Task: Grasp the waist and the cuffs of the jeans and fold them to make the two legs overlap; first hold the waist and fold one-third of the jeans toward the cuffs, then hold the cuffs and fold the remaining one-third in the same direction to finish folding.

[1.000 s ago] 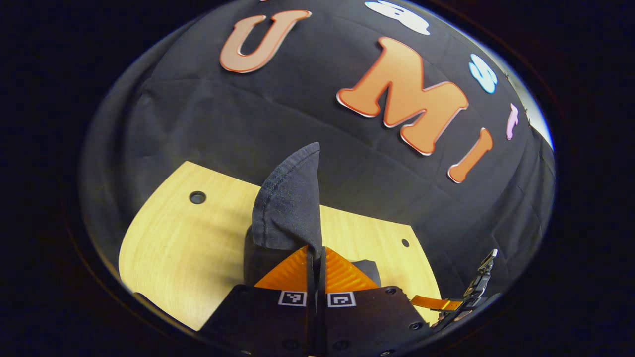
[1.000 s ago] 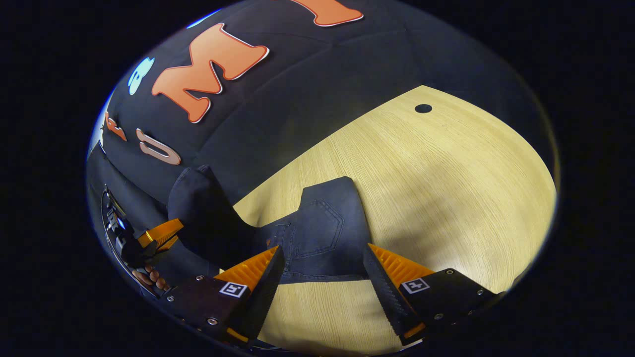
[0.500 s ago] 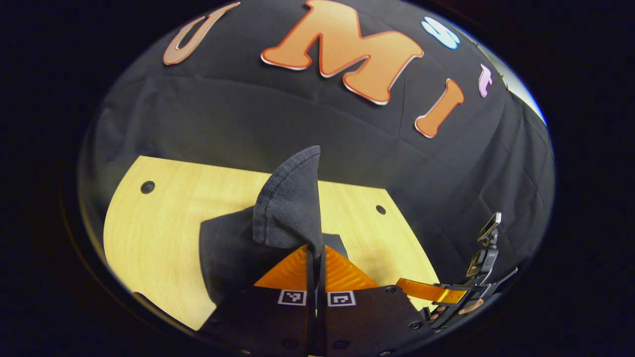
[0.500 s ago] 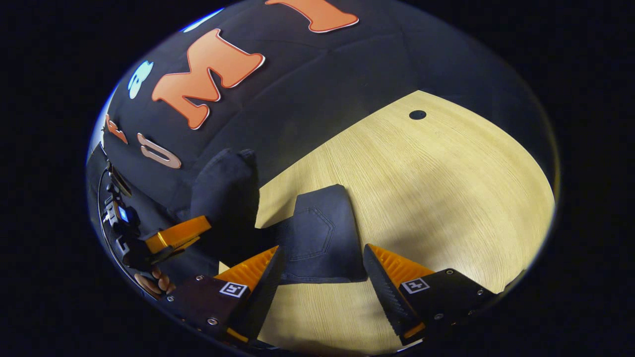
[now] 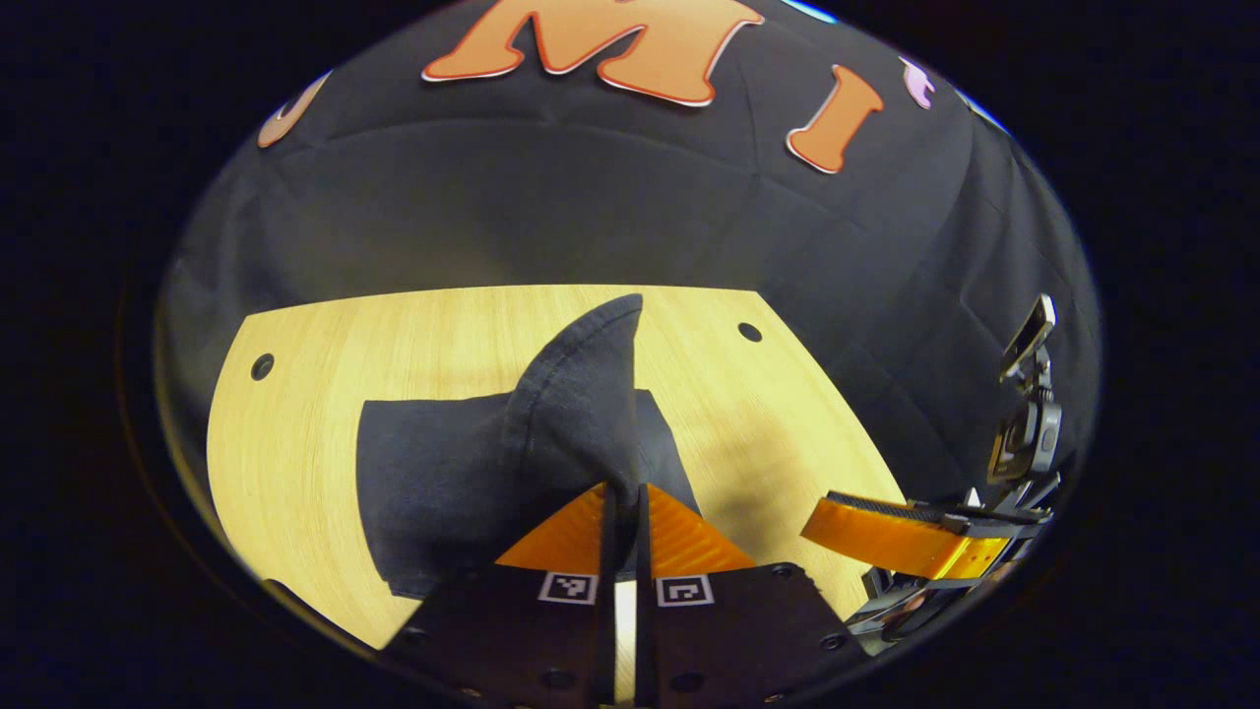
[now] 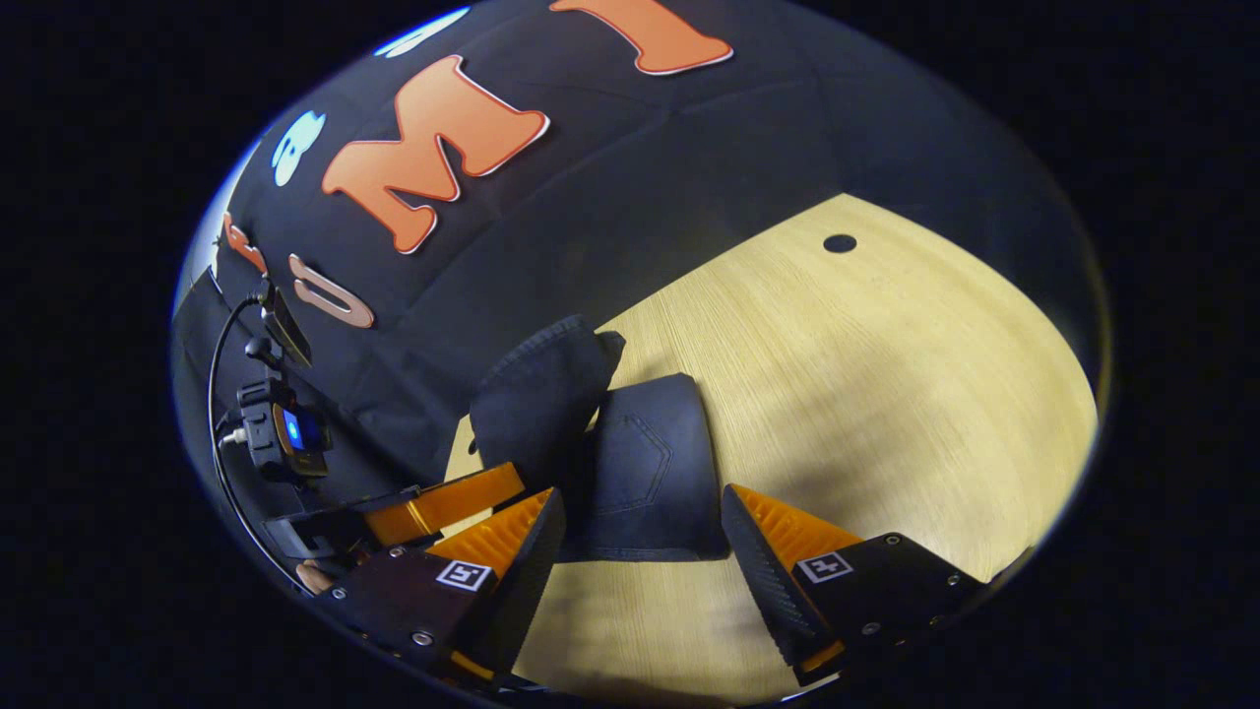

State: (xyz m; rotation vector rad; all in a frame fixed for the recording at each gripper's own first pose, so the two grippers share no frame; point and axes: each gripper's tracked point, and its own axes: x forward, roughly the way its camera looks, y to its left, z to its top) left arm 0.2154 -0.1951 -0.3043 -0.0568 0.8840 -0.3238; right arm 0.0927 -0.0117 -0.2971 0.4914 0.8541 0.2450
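The dark jeans (image 5: pixel 433 487) lie folded on the wooden table (image 5: pixel 295 433). My left gripper (image 5: pixel 622 492) is shut on the cuff end (image 5: pixel 576 404), which stands up as a peak above the folded stack. In the right gripper view the jeans (image 6: pixel 655 463) show a back pocket, and the lifted cuff end (image 6: pixel 536 399) hangs over their left edge, held by the left gripper (image 6: pixel 443 500). My right gripper (image 6: pixel 640 556) stands open just in front of the near edge of the jeans, with nothing between its fingers. One finger (image 5: pixel 886 537) of it shows at the right of the left gripper view.
The table (image 6: pixel 886 394) has small round holes (image 5: pixel 262 366) (image 5: pixel 750 332) (image 6: pixel 839 242) near its corners. The black cloth wall rises behind the far edge. Bare wood lies to the right of the jeans in the right gripper view.
My left gripper has carried the cuff end over the folded jeans, closer to the right gripper, and more of the stack shows beneath it. The right gripper has stayed open and nearly still.
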